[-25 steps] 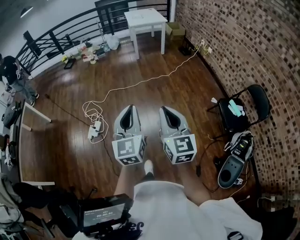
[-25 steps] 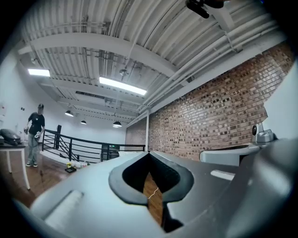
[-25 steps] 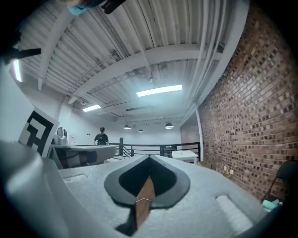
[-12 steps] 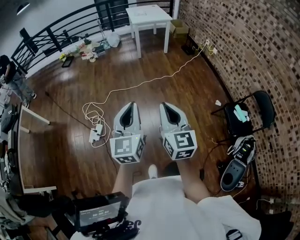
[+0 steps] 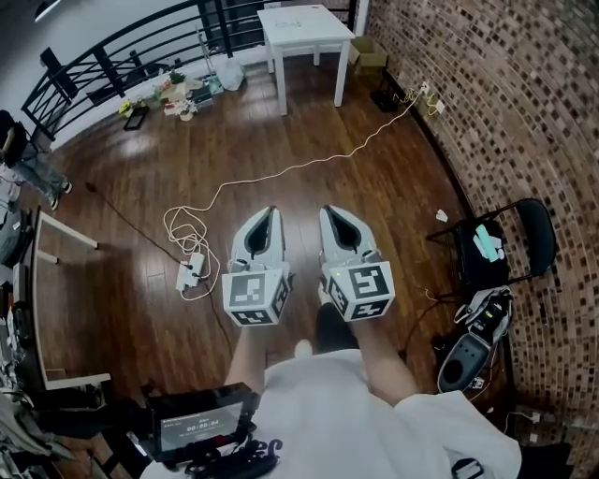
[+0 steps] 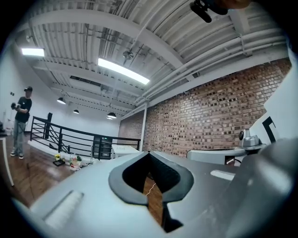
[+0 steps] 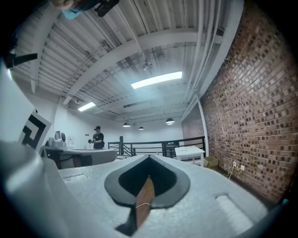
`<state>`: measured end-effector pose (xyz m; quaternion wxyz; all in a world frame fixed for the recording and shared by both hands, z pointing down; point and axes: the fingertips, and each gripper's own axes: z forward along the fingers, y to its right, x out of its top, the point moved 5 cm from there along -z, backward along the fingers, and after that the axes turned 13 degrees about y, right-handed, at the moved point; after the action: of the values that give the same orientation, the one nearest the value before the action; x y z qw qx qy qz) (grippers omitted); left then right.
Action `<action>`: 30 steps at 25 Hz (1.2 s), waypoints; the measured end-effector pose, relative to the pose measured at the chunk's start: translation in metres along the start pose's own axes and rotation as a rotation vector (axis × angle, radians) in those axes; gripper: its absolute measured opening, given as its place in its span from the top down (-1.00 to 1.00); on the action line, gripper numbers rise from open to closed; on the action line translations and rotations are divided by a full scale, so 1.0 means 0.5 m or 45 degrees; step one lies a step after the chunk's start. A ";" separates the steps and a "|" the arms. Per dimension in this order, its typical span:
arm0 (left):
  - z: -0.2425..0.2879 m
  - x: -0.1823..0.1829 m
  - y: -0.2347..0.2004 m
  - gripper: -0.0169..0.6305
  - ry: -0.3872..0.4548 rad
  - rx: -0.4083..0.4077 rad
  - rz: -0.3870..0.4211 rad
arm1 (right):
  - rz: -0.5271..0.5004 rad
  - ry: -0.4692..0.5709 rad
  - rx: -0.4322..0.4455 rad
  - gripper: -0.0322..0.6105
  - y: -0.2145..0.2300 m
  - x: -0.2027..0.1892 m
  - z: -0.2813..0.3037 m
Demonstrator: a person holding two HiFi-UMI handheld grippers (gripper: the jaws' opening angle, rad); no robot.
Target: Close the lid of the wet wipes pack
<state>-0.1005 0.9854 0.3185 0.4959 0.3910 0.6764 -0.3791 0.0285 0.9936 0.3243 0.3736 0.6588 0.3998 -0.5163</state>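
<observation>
No wet wipes pack shows clearly in any view. My left gripper and right gripper are held side by side at waist height over a dark wooden floor, both pointing level and forward. In the left gripper view the left gripper has its jaws meeting at the tip with nothing between them. In the right gripper view the right gripper is shut and empty as well. A small white table stands far ahead by the railing; what lies on it is too small to tell.
A brick wall runs along the right. A black folding chair holding a teal item stands by it, with bags below. A white cable and power strip lie on the floor. A black railing closes the far side.
The person has walked forward: the chair and bags slid down and right in the head view. Both grippers stayed shut and side by side.
</observation>
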 end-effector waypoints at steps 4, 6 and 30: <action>0.099 -0.006 -0.013 0.90 0.022 0.023 0.027 | -0.008 0.044 0.059 0.93 0.052 0.008 0.083; 0.160 -0.010 -0.021 0.90 0.030 0.033 0.045 | -0.017 0.059 0.085 0.93 0.081 0.013 0.131; 0.632 -0.147 -0.081 0.90 -0.055 0.081 0.065 | 0.089 0.030 0.117 0.93 0.413 -0.067 0.493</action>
<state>-0.0039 0.6730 0.3249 0.5073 0.4155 0.6429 -0.3959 0.1180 0.6827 0.3270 0.3561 0.6948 0.3567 -0.5130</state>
